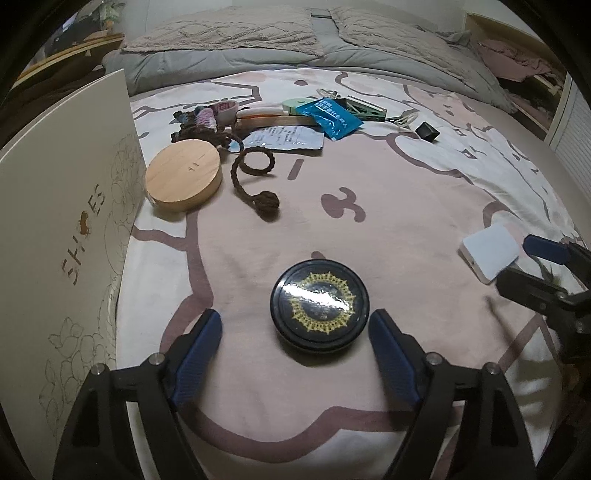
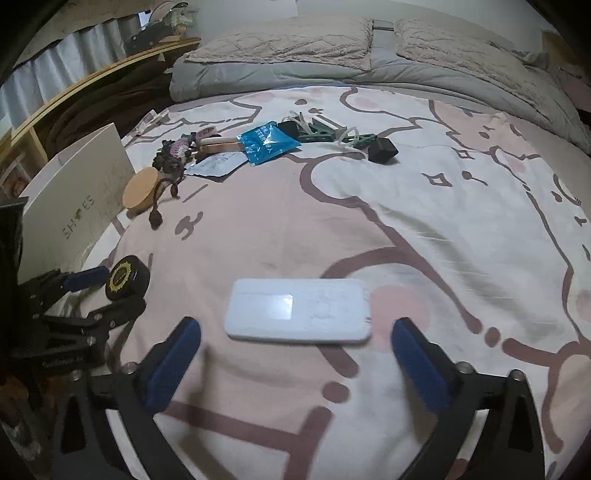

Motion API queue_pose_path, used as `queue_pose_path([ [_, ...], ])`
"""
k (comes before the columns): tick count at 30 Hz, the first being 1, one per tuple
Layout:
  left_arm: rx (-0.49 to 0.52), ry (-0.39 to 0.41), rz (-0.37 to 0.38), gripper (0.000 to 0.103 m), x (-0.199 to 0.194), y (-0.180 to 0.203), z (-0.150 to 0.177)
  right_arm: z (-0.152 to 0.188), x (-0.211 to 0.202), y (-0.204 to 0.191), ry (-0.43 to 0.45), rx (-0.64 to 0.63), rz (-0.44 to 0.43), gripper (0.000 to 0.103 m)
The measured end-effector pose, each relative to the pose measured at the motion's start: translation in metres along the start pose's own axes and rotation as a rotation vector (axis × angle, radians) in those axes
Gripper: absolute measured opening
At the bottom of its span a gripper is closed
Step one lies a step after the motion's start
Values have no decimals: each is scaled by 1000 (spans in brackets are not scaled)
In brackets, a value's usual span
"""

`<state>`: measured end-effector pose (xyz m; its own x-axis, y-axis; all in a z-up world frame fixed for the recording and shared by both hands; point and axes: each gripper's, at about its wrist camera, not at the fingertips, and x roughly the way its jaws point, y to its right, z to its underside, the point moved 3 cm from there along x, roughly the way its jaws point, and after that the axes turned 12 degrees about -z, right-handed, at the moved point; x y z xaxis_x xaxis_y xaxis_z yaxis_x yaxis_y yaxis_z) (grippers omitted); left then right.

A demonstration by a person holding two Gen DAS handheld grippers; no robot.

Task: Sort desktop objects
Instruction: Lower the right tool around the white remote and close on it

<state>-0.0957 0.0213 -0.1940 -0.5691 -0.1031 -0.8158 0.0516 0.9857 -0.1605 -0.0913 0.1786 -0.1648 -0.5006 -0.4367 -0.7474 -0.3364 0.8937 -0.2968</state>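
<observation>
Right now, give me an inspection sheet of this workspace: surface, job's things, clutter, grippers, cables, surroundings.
Surface: bed sheet, pink and white print.
Job's things: round black tin between the left gripper's open jaws, untouched; white power bank lying flat ahead of the right gripper, also open.
Clutter: wooden disc, brown cord, blue packet, black cube at the far side.
Cables: nothing seen.
Surroundings: shoe box at left, pillows behind.
</observation>
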Motion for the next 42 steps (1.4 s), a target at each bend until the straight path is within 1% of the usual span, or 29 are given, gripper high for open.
queue_pose_path([
  [2, 0, 0, 0, 83, 0, 0, 0, -1, 6, -4, -1, -13, 17, 103],
  [6, -2, 0, 1, 84, 0, 0, 0, 0, 21, -7, -28, -39, 88, 103],
  [8, -4, 2, -3, 85, 1, 1, -1, 0, 26, -5, -39, -36, 101, 103],
  [11, -5, 7, -15, 87, 2, 1, -2, -1, 28, 0, -46, -14, 97, 103],
  [16, -8, 11, -28, 90, 6, 2, -5, 1, 33, 8, -70, 38, 57, 103],
  [20, 0, 0, -39, 91, 10, 3, -6, 2, 34, 7, -80, 36, 61, 103],
  [24, -7, -9, -33, 93, 12, 2, -5, 3, 30, 5, -58, 23, 62, 103],
  [25, -10, -10, -29, 94, 12, 2, -4, 3, 30, 5, -52, 21, 63, 102],
  [28, -16, -13, -16, 95, 12, 2, -4, 3, 26, 4, -29, 14, 76, 91],
  [29, -15, -13, -12, 96, 13, 2, -4, 3, 24, 3, -20, 12, 80, 86],
  [31, -12, -5, -14, 96, 12, 2, -3, 3, 23, 3, -11, 9, 83, 86],
  [38, -13, 11, -18, 96, 9, 2, -4, 4, 24, -1, -9, -4, 96, 86],
  [41, -19, 21, -22, 88, 7, 1, -4, 3, 24, -2, -8, -6, 98, 86],
  [42, -20, 26, -21, 84, 6, 1, -4, 3, 24, -2, -9, -8, 99, 86],
])
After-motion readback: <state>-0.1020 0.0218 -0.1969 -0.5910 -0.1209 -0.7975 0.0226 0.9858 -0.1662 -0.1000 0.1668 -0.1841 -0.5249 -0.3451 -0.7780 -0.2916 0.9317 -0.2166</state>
